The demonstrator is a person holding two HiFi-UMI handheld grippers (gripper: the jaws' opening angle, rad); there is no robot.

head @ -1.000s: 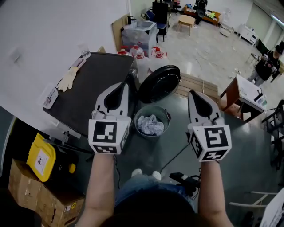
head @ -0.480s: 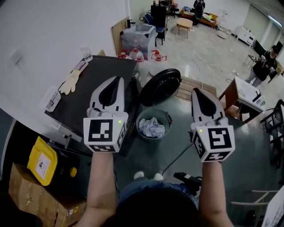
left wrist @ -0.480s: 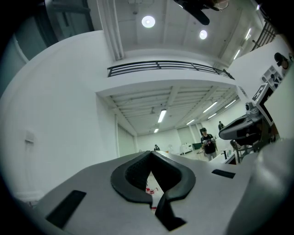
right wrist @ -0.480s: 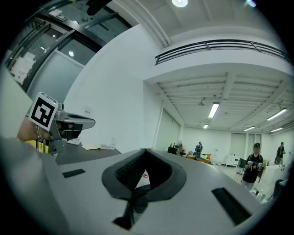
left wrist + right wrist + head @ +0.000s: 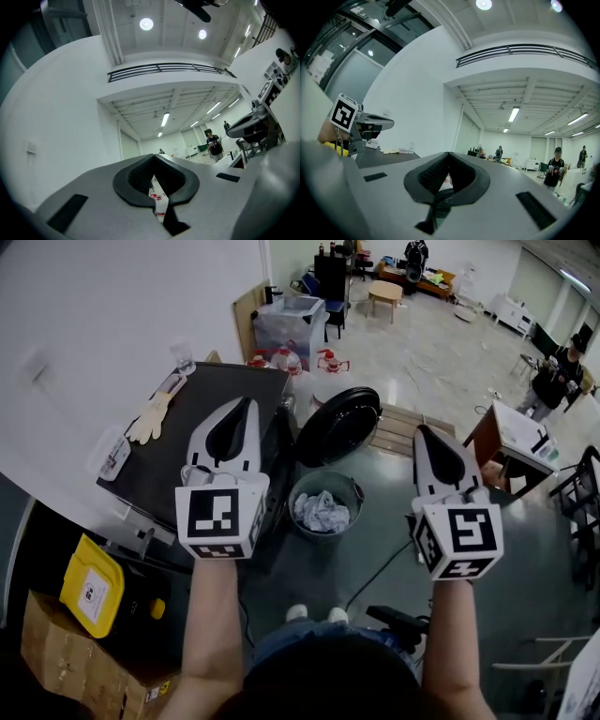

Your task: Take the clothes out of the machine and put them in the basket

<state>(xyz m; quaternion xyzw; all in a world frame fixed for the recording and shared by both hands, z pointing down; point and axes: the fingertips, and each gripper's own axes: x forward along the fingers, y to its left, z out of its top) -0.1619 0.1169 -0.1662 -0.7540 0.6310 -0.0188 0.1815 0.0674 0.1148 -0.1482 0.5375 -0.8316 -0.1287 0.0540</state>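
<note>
Fingers (image 5: pixel 251 427) of the left gripper (image 5: pixel 247 405) pressed together on nothing, poised over the front edge of the black-topped washing machine (image 5: pixel 202 432). Same for the right gripper (image 5: pixel 421 430): shut tight, empty, out over the dark floor (image 5: pixel 384 512). Between the two and lower down, a round grey plastic basket (image 5: pixel 354 491), standing on the floor just beside the machine's front and below the round black door (image 5: pixel 337 425), swung open. In the basket, a crumpled pale cloth (image 5: pixel 322 510), a loose heap with no clear long axis. Drum opening hidden beneath the left gripper, so no telling of any clothes left inside. By judgement: left gripper the nearer to that opening, right gripper farther off; for either, the way in down and inward toward the gap between the two, fingers to be spread first. Pale glove (image 5: pixel 150 415) on the machine's top surface, well apart from both.
</note>
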